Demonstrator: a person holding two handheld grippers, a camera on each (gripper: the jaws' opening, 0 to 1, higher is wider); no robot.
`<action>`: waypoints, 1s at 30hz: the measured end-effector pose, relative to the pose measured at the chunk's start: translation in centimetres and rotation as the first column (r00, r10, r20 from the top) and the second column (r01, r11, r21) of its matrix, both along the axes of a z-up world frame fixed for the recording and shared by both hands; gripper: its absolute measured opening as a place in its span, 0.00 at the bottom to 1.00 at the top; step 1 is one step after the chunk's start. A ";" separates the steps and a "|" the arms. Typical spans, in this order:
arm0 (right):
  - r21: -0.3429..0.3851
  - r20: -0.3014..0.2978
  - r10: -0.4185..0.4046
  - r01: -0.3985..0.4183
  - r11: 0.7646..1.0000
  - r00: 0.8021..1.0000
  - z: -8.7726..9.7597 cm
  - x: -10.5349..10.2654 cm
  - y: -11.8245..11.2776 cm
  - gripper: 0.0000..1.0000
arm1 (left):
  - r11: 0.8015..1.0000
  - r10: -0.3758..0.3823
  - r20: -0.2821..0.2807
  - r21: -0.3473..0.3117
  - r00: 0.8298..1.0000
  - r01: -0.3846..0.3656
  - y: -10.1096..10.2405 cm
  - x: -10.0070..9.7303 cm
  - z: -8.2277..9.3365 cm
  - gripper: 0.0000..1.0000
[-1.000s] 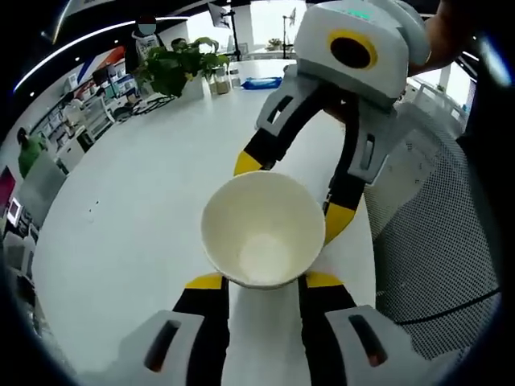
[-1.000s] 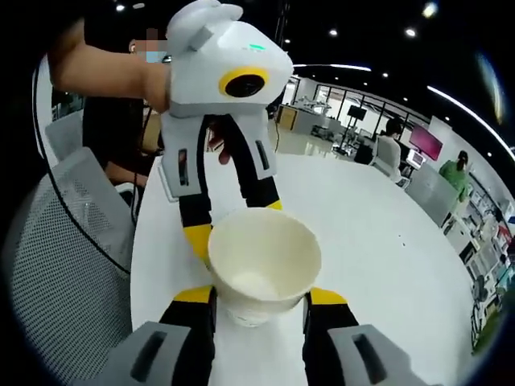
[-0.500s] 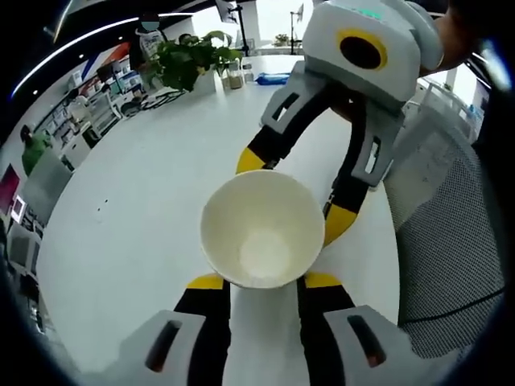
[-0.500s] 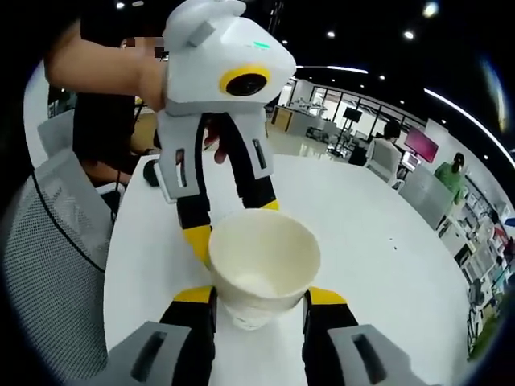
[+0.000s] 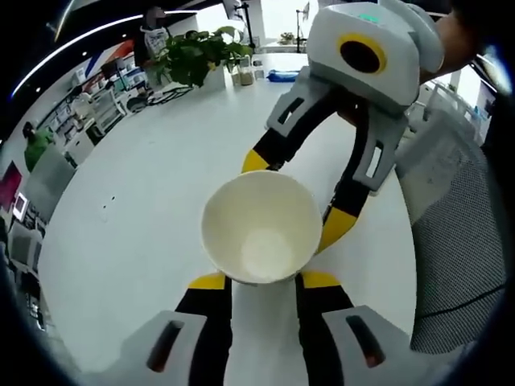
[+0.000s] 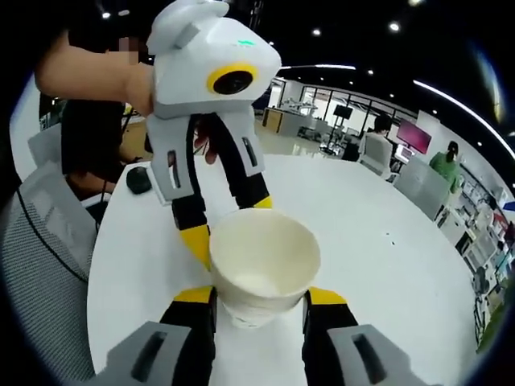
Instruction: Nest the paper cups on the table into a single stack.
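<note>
Gripping one white paper cup (image 5: 261, 229) from opposite sides, both hand-held grippers meet over the white worktop (image 5: 137, 217). Left hand-held gripper (image 5: 264, 280): its yellow-tipped jaws rise from the bottom of the left gripper view and press against the cup's lower wall, one on each side, clenched on it. Right hand-held gripper (image 6: 261, 296): same arrangement in the right gripper view, yellow tips hard against the cup's base on either side, also clenched on the cup.

Cup mouth faces each camera, tilted toward the lens; inside is bare and pale. Whether it is one cup or several nested, cannot tell. It is held above the worktop, not resting on it.

In the left gripper view the right hand-held gripper comes in from the upper right, white body with black-and-yellow jaws reaching down to the cup's far rim. In the right gripper view the left hand-held gripper (image 6: 227, 229) comes in from the upper left the same way, a person's hand (image 6: 121, 76) around its body.

Farther out: mesh chair back (image 5: 455, 233) beside the worktop edge, potted plant (image 5: 193, 56) and a blue object (image 5: 286, 75) at the far end. A dark small object (image 6: 138, 178) sits on the worktop near the person. Open office beyond, people standing in the distance.
</note>
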State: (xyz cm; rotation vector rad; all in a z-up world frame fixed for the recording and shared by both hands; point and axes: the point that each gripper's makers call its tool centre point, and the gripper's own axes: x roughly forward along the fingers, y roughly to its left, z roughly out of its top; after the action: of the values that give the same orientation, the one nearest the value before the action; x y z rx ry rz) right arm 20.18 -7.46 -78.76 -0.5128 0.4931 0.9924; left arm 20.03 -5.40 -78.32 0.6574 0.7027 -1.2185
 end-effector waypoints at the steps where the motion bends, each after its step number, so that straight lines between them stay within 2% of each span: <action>1: 0.001 0.004 0.000 0.000 1.000 1.000 0.2 0.0 0.0 0.40 | 1.000 0.002 0.000 -0.001 1.000 -0.002 0.0 0.1 0.0 0.29; 9: -0.016 0.015 -0.001 0.002 1.000 1.000 -0.1 0.1 -0.1 0.42 | 1.000 0.002 -0.002 0.004 1.000 -0.002 0.1 0.1 -0.4 0.27; 12: -0.006 0.018 0.002 -0.002 1.000 1.000 0.1 0.0 0.0 0.49 | 1.000 0.006 0.002 0.005 1.000 -0.006 0.1 0.1 -0.3 0.28; 16: -0.011 0.008 0.001 -0.001 1.000 1.000 -0.2 -0.2 -0.2 0.51 | 1.000 0.021 -0.001 0.006 1.000 -0.021 0.5 -0.1 -0.2 0.31; 22: 0.015 -0.028 -0.047 0.047 0.999 0.999 0.1 -1.3 -1.3 0.61 | 0.994 0.091 -0.031 -0.050 0.995 -0.092 1.3 -1.0 0.2 0.37; 25: 0.052 -0.048 -0.093 0.095 0.994 0.995 0.8 -2.0 -1.8 0.67 | 0.978 0.161 -0.058 -0.127 0.985 -0.168 1.5 -1.0 1.1 0.41; 27: 0.075 -0.057 -0.116 0.120 0.990 0.992 1.2 -2.6 -2.1 0.72 | 0.955 0.211 -0.082 -0.197 0.974 -0.223 1.6 -1.1 1.9 0.44; 29: 0.091 -0.060 -0.131 0.136 0.986 0.990 1.4 -3.0 -2.3 0.74 | 0.935 0.249 -0.088 -0.240 0.965 -0.263 2.1 -1.4 2.5 0.47; 30: 0.097 -0.059 -0.139 0.145 0.985 0.988 1.4 -3.2 -2.4 0.76 | 0.930 0.258 -0.090 -0.245 0.962 -0.273 2.2 -1.8 2.6 0.49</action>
State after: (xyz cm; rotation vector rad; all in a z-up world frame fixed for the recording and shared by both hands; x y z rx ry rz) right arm 17.01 -9.86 -77.32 -0.3570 0.5164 0.8906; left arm 18.26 -3.20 -75.70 0.3027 0.6446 -1.0551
